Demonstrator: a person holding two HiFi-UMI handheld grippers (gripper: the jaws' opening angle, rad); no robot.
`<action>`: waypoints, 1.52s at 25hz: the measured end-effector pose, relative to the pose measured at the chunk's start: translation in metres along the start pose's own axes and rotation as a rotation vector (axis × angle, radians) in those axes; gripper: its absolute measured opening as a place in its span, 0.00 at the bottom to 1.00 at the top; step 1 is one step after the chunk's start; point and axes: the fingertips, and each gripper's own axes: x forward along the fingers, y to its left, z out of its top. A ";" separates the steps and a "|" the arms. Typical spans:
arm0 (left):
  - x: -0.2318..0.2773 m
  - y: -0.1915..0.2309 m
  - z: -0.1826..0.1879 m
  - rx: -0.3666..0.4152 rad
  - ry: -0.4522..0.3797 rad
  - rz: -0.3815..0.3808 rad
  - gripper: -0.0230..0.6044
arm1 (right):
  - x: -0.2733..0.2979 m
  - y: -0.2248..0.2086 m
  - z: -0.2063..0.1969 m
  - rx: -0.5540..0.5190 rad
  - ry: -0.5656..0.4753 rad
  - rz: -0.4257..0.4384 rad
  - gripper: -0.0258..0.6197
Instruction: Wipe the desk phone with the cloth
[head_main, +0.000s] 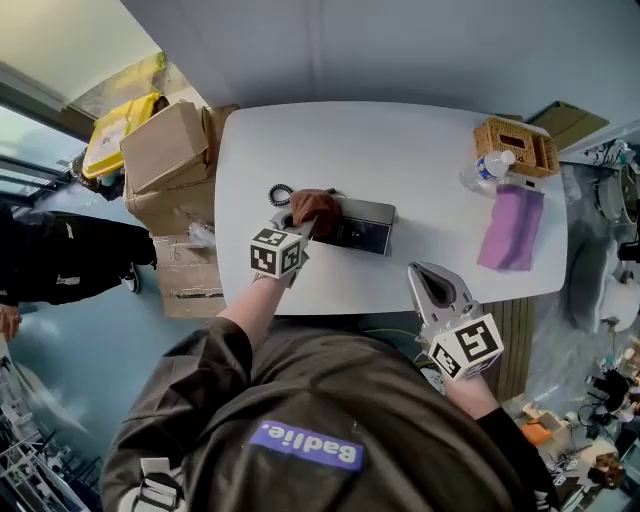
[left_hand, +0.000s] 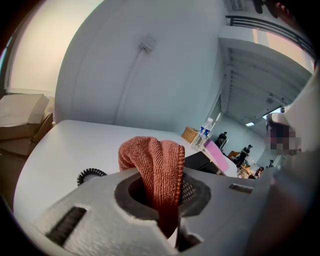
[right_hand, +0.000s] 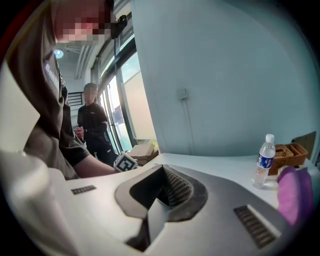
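A dark desk phone (head_main: 358, 225) lies on the white table (head_main: 400, 160), its coiled cord (head_main: 281, 193) at its left end. My left gripper (head_main: 300, 228) is shut on a rust-red cloth (head_main: 316, 208), and the cloth rests on the phone's left part. In the left gripper view the cloth (left_hand: 159, 170) bulges up between the closed jaws, with the phone (left_hand: 205, 162) and cord (left_hand: 89, 175) behind. My right gripper (head_main: 430, 285) hangs off the table's near edge, to the right of the phone, shut and holding nothing; its view shows the closed jaws (right_hand: 161, 200).
A wicker basket (head_main: 516, 145), a water bottle (head_main: 487, 170) and a purple cloth (head_main: 514, 227) lie at the table's right end. Cardboard boxes (head_main: 165, 160) stand against the left end. A person in black (right_hand: 94, 127) stands off to the left by the windows.
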 end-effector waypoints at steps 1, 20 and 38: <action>-0.010 -0.009 0.007 -0.004 -0.020 -0.008 0.09 | 0.002 0.002 0.005 -0.004 -0.012 0.013 0.08; -0.243 -0.122 0.061 -0.018 -0.376 0.032 0.09 | 0.042 0.126 -0.005 -0.071 -0.034 0.367 0.08; -0.389 -0.140 0.010 0.110 -0.462 -0.218 0.09 | -0.002 0.298 -0.022 -0.125 -0.044 0.142 0.08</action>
